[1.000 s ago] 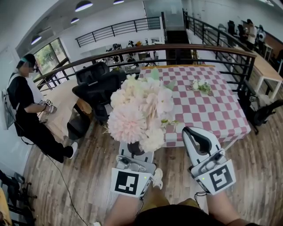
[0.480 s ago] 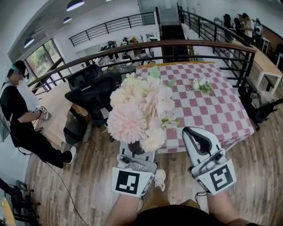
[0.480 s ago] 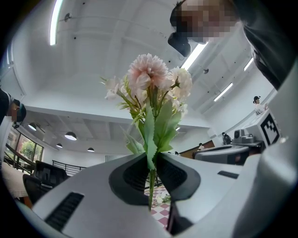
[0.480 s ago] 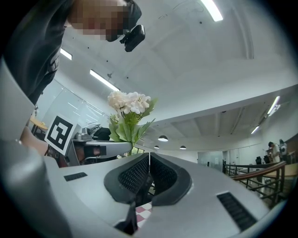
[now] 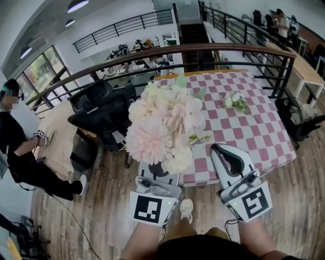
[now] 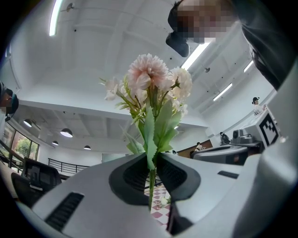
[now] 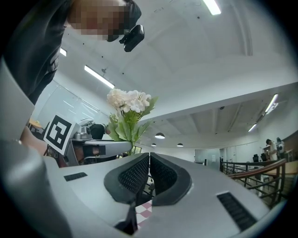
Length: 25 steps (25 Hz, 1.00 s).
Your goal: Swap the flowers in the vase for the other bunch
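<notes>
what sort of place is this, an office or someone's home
Probably an open-plan office or lab space, perhaps on an upper level: black office chairs, a long railing with a wooden handrail, and ceiling lights.

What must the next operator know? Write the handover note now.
Left hand-held gripper: shut low on the big bunch, held upright short of the table.
Right hand-held gripper: jaws together, empty, beside the left one.
Small bunch: lying on the far part of the table.
Vase: not in view.
Done: one bunch is in hand.
Left: probably find the vase, work out which bunch belongs in it, seat that one and set the other down.
</notes>
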Tool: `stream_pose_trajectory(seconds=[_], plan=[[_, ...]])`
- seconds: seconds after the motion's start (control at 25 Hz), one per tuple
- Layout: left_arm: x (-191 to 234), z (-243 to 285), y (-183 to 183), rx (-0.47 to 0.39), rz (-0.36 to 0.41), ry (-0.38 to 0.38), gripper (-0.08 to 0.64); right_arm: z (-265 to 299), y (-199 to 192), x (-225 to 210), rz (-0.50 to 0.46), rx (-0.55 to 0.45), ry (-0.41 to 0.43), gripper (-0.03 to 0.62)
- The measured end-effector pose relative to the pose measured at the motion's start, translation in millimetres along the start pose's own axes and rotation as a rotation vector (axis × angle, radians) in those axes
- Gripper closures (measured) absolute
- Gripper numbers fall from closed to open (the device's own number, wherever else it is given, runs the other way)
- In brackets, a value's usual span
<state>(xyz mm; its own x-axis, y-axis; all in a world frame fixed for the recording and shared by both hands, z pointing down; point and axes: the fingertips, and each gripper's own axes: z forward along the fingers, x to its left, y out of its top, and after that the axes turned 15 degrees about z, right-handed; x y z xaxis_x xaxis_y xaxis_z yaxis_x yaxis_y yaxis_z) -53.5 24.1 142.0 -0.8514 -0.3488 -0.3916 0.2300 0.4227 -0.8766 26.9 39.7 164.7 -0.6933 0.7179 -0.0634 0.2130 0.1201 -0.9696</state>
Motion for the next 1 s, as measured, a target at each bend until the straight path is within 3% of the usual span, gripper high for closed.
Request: stream_pose_trajectory(seconds=[0.56,1.0], plan=[[52.5,74.4,-57.6,0.011,-0.031,-0.062,0.509,86.5,-27.1,-57.5,0.007,0.034,-0.06,0.555],[54.8,122.3,-97.7,0.031,-0.06,-0.142,0.509,124.9,-46.5,-101.8,0.01,0.065,-0.103,0.555]])
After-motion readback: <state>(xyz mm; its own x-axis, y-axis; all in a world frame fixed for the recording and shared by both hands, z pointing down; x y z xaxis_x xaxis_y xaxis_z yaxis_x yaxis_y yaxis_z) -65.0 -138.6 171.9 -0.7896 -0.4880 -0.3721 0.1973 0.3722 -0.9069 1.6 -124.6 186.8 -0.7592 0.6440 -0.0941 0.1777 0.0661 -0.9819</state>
